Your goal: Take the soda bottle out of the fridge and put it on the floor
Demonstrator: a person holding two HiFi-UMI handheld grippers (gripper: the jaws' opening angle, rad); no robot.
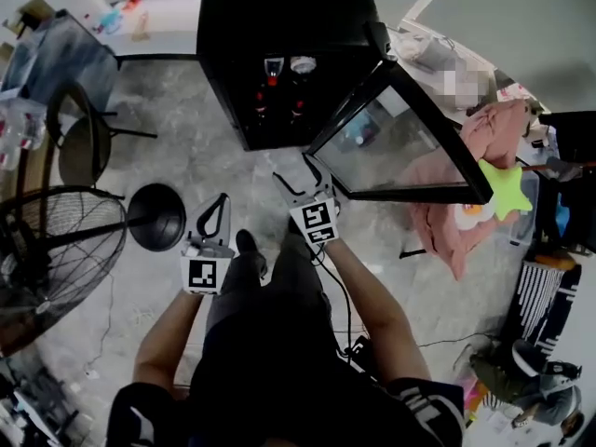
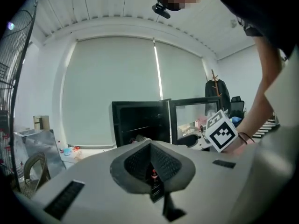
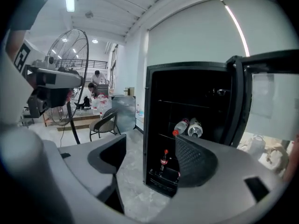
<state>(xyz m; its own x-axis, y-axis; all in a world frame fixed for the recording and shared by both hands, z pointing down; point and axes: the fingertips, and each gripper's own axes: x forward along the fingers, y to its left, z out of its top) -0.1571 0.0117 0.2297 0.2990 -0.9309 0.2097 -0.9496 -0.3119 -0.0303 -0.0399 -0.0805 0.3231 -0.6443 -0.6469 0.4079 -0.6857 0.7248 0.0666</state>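
The black fridge stands open ahead, its glass door swung out to the right. In the right gripper view a small dark soda bottle with a red cap stands on the fridge's bottom level, and two bottles lie on the shelf above it. From the head view the dark bottles show low in the fridge. My right gripper is open and empty, a short way in front of the fridge. Farther back on the left, my left gripper has its pads together with nothing held.
A large floor fan with a round black base stands at the left, a chair behind it. Pink cloth and a green star toy lie right of the door. Grey floor stretches before the fridge.
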